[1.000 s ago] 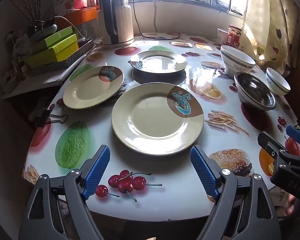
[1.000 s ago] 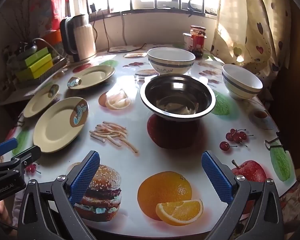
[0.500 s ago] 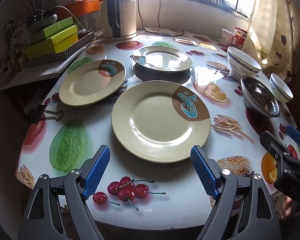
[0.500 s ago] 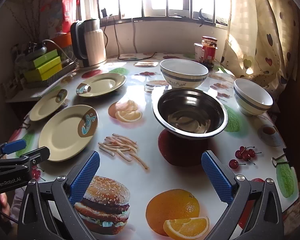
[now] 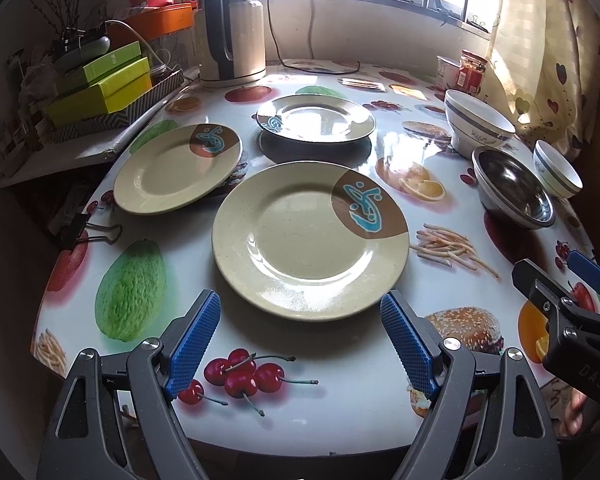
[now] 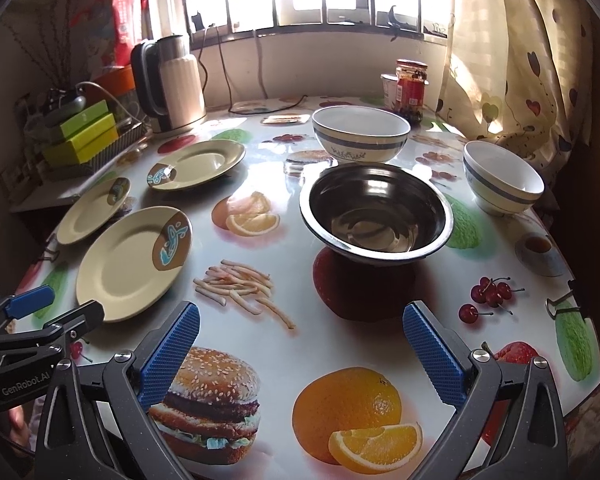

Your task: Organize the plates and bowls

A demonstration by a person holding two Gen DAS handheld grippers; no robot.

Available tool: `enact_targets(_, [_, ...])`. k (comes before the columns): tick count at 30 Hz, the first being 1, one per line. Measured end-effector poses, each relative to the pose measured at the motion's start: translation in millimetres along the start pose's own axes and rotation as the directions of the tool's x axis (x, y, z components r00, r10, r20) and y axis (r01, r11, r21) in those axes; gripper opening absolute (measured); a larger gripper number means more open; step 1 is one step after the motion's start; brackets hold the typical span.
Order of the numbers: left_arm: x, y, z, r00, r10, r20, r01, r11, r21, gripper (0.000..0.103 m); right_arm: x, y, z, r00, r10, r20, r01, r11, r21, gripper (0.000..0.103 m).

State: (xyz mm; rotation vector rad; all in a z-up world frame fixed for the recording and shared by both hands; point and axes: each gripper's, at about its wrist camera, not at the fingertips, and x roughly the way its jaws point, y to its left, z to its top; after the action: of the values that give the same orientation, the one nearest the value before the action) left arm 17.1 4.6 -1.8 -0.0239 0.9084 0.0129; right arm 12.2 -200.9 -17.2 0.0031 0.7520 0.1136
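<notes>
Setting: a round desk (image 5: 340,400) with a glossy cover printed with fruit, fries and burgers, beneath a bright barred window.
Left claw (image 5: 300,344): released, its blue-padded jaws spread wide and holding nothing. It hovers low over the near edge of the desk, just short of the nearest plate.
Right claw (image 6: 300,354): released as well, jaws wide apart and empty, over the printed burger and orange at the near edge.
Near plate (image 5: 310,240): cream with a brown patch and a blue mark, lying flat on the desk straight ahead of the left claw, apart from its pads.
Second plate (image 5: 178,168): same pattern, further back and to the left, close to the near plate; whether their rims touch cannot be told.
Third plate (image 5: 316,118): furthest back, near the middle of the desk, apart from the other two.
Steel bowl (image 6: 376,214): upright and empty, ahead of the right claw, on the right half of the desk.
Large white bowl (image 6: 360,134): blue-banded, upright, just behind the steel bowl.
Small white bowl (image 6: 502,178): blue-banded, upright, to the right of the steel bowl near the curtain (image 6: 520,40).
Background: a kettle (image 5: 232,32) at the back left, green boxes (image 5: 100,88) on a side shelf, a red-labelled jar (image 6: 410,90) by the window.
</notes>
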Motion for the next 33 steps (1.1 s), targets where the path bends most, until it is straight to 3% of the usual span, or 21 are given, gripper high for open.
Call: enact_targets(33, [-0.4,-0.2,-5.6,1.000,0.000,-0.011,0.000,1.000,-0.009,0.083,-1.5,-0.8,-3.3,1.000,-0.015,-0.005,0.015,1.000,0.003,0.103])
